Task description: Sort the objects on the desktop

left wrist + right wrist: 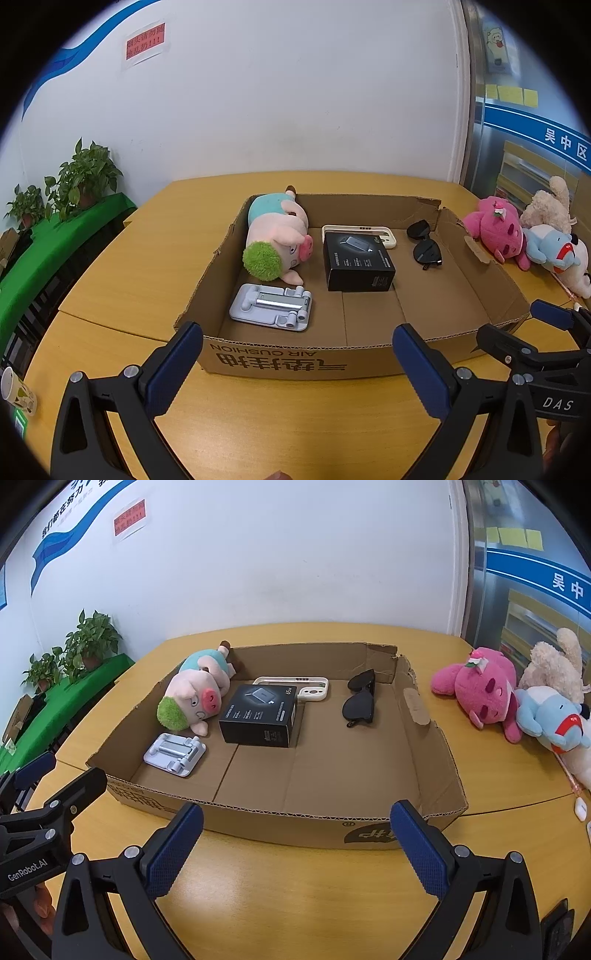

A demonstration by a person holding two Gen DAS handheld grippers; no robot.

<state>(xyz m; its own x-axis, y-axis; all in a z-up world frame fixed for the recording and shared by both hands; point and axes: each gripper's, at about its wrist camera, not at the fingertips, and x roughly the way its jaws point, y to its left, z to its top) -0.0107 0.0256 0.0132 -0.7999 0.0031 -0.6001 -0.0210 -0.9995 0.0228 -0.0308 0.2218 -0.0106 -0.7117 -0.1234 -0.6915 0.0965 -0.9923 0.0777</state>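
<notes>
Cardboard box just beyond left tool and right tool, both level, wide open, empty.

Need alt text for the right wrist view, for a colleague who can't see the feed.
A shallow cardboard box on a yellow table holds a pig plush, phone stand, black charger box, white case and sunglasses. Both grippers, right and left, are open in front.

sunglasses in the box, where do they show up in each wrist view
Left wrist view: the sunglasses lie right of centre, in the far right part of the cardboard box.
Right wrist view: the sunglasses lie just right of centre, again at the far right.
Shared landmark: the black carton sits to their left.
</notes>
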